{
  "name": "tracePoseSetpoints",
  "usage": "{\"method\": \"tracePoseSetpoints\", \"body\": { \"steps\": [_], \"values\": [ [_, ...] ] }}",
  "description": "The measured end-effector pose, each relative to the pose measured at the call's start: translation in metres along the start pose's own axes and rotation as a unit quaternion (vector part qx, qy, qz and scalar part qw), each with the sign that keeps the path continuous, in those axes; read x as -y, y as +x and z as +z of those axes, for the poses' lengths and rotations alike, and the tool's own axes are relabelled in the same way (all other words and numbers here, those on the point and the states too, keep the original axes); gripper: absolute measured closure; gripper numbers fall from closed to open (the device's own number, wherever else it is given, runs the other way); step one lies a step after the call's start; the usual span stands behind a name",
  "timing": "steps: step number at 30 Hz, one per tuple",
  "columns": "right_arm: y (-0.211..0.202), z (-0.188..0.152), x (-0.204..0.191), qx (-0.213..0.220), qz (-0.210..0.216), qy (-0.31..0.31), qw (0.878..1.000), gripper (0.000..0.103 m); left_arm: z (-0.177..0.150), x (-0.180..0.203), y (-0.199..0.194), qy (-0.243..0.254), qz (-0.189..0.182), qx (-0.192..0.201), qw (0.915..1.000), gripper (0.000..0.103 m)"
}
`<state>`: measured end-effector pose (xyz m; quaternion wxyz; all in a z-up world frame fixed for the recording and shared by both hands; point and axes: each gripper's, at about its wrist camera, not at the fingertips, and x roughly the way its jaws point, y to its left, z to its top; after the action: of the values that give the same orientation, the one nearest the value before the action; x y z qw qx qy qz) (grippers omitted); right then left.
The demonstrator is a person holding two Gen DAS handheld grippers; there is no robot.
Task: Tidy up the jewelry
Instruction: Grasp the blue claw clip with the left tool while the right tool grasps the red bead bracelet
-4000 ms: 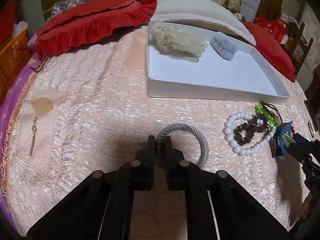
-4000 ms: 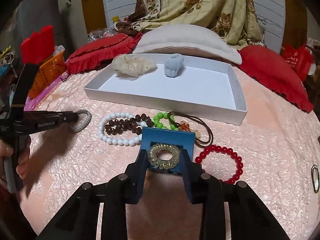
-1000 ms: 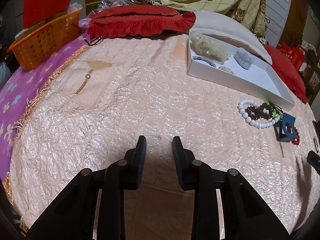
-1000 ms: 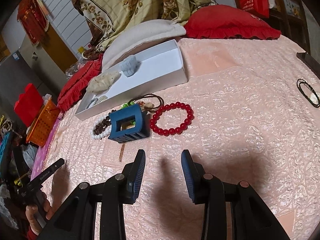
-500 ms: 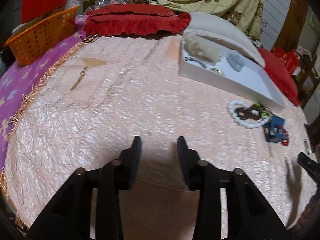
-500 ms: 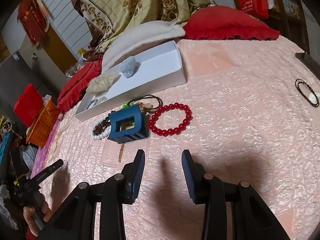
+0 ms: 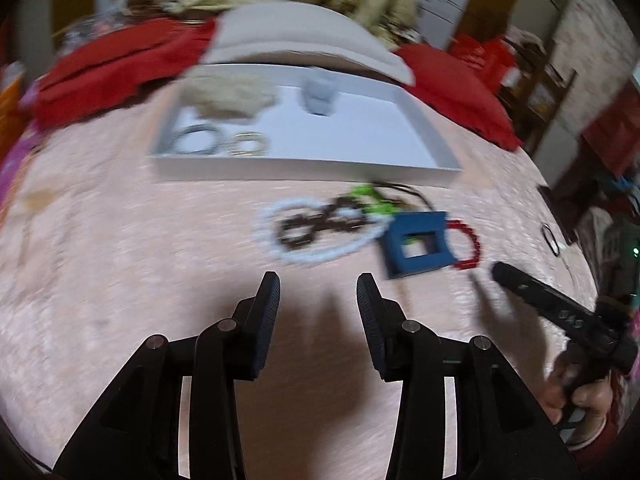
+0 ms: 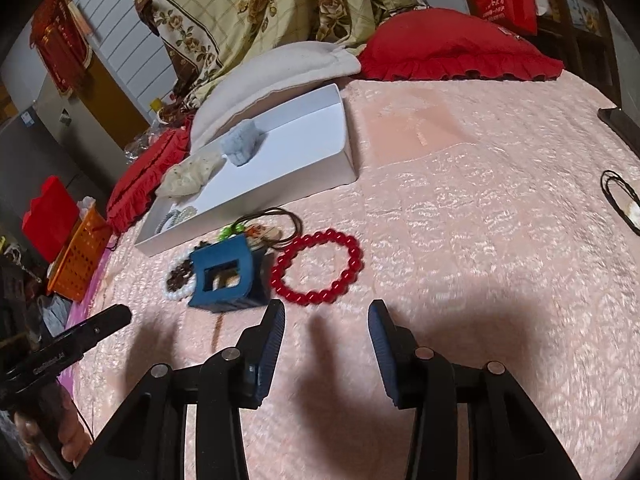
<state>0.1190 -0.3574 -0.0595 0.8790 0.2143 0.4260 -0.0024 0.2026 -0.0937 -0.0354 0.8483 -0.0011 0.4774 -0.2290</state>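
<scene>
A white tray (image 7: 304, 164) (image 8: 280, 176) lies on the pink bedspread and holds a grey bangle (image 7: 196, 142), a coiled ring (image 7: 248, 145), a cream cloth piece (image 8: 190, 174) and a pale blue piece (image 8: 242, 144). In front of the tray lie a white bead bracelet (image 7: 316, 254), a brown bead bracelet (image 7: 304, 228), green beads (image 7: 370, 198), a blue square holder (image 7: 418, 242) (image 8: 226, 276) and a red bead bracelet (image 8: 318, 266). My left gripper (image 7: 318, 292) is open and empty, just short of the white bracelet. My right gripper (image 8: 326, 320) is open and empty, just below the red bracelet.
Red pillows (image 8: 452, 46) and a cream pillow (image 8: 276, 68) line the far side. An orange basket (image 8: 78, 254) stands at the left. A black cord loop (image 8: 618, 190) lies at the right. The left wrist view is motion-blurred.
My left gripper has swung right and closer to the bracelets and the tray, its jaws wider. My right gripper has barely moved. Earlier, the bangle and coiled ring went into the tray.
</scene>
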Motion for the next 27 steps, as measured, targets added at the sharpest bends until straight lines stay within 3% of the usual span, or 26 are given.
{"method": "tracePoseSetpoints", "body": {
  "steps": [5,11,13,15,18,21,23,27],
  "values": [
    [0.014,0.013,0.010,-0.003,-0.009,0.001,1.000,0.061,0.027,0.045,0.034,0.080,0.003,-0.007,0.9968,0.064],
    [0.027,0.026,0.010,-0.002,-0.013,-0.016,1.000,0.061,0.042,0.067,0.062,0.156,0.000,-0.025,0.9875,0.064],
    [0.031,0.029,0.006,-0.001,-0.014,-0.028,1.000,0.061,0.040,0.070,0.066,0.167,-0.008,-0.038,0.9852,0.070],
    [0.034,0.030,0.002,0.002,-0.020,-0.044,0.999,0.061,0.036,0.071,0.063,0.171,-0.004,-0.039,0.9845,0.082],
    [0.038,0.030,-0.005,0.003,-0.032,-0.071,0.997,0.061,0.029,0.070,0.054,0.155,-0.022,-0.043,0.9868,0.088],
    [0.043,0.029,-0.013,-0.002,-0.048,-0.103,0.993,0.075,0.025,0.068,0.050,0.141,-0.033,-0.044,0.9885,0.089],
    [0.045,0.028,-0.015,-0.008,-0.049,-0.113,0.992,0.094,0.024,0.071,0.049,0.139,-0.032,-0.042,0.9889,0.089],
    [0.042,0.025,-0.011,-0.011,-0.042,-0.105,0.994,0.094,0.021,0.080,0.051,0.139,-0.017,-0.039,0.9894,0.087]
  ]
}}
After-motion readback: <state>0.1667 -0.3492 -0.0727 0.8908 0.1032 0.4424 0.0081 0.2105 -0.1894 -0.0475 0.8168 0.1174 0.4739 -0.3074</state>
